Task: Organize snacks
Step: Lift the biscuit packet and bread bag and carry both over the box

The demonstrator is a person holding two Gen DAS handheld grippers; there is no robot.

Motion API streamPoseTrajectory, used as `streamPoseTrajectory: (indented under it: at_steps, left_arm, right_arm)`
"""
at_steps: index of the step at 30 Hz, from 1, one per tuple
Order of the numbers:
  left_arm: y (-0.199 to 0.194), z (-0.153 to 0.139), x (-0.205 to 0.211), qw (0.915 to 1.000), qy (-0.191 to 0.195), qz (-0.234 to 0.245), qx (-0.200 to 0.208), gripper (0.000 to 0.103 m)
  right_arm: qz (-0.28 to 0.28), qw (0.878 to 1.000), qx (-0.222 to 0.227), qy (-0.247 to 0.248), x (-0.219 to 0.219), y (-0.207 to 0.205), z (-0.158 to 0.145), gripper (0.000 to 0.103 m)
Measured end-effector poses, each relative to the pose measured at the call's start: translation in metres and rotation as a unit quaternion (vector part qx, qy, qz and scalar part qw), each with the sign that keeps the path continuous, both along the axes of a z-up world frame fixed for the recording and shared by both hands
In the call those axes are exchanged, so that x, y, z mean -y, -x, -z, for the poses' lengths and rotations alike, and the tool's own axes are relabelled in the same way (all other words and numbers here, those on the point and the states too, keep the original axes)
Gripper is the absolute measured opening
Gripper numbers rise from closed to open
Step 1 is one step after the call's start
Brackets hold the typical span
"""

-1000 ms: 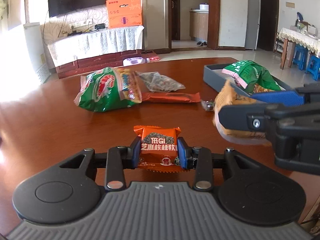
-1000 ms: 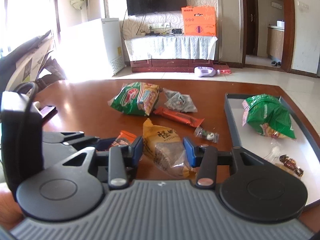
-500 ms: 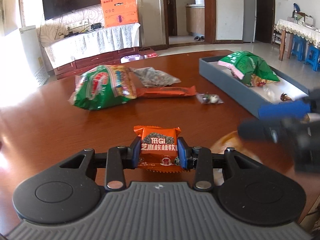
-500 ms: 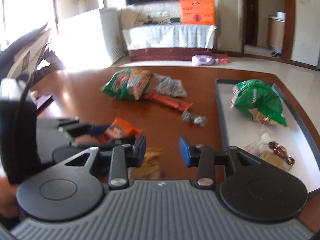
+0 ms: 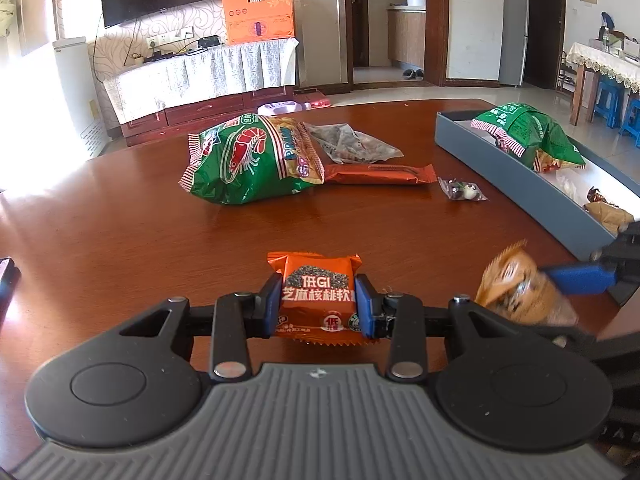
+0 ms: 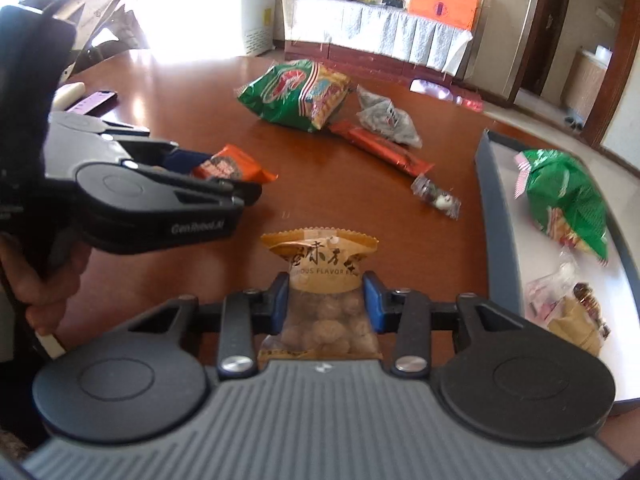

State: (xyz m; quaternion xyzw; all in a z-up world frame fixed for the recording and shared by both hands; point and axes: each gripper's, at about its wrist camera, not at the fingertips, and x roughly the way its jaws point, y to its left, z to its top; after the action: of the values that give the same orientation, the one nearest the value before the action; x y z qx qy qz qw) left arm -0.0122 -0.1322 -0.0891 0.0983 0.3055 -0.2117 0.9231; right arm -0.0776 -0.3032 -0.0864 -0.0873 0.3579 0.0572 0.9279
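Observation:
My left gripper [image 5: 317, 307] is shut on a small orange sesame-cake packet [image 5: 316, 294], held above the brown table; the packet also shows in the right wrist view [image 6: 232, 168]. My right gripper [image 6: 325, 300] is shut on a yellow bag of round snacks [image 6: 326, 280], which appears blurred at the right of the left wrist view [image 5: 520, 292]. A grey tray [image 6: 490, 216] on the right holds a green bag [image 6: 568, 200] and small sweets [image 6: 576, 312].
On the table lie a big green shrimp-cracker bag [image 5: 248, 156], a clear packet of dark snacks [image 5: 352, 144], a long orange bar [image 5: 380, 174] and a small clear candy packet [image 5: 462, 192]. A phone and a white object [image 6: 70, 92] lie at the far left.
My right gripper dropped low, closed on the yellow bag and now holds it between its fingers. My left gripper keeps holding the orange packet and has barely moved.

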Motion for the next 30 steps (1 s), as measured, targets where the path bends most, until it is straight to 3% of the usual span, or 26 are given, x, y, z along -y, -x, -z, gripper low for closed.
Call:
streamPoseTrajectory:
  at_steps: [10,30]
  left_arm:
    - [0.008,-0.008,0.02,0.9996,-0.002,0.012,0.027,0.043]
    - [0.018,-0.045,0.105,0.9938,0.029,0.076,0.076,0.043]
  right_arm:
    - [0.052,0.993,0.092,-0.061,0.027,0.013,-0.037,0.042]
    - [0.109,0.979,0.152,-0.087,0.081,0.034,-0.067,0.042]
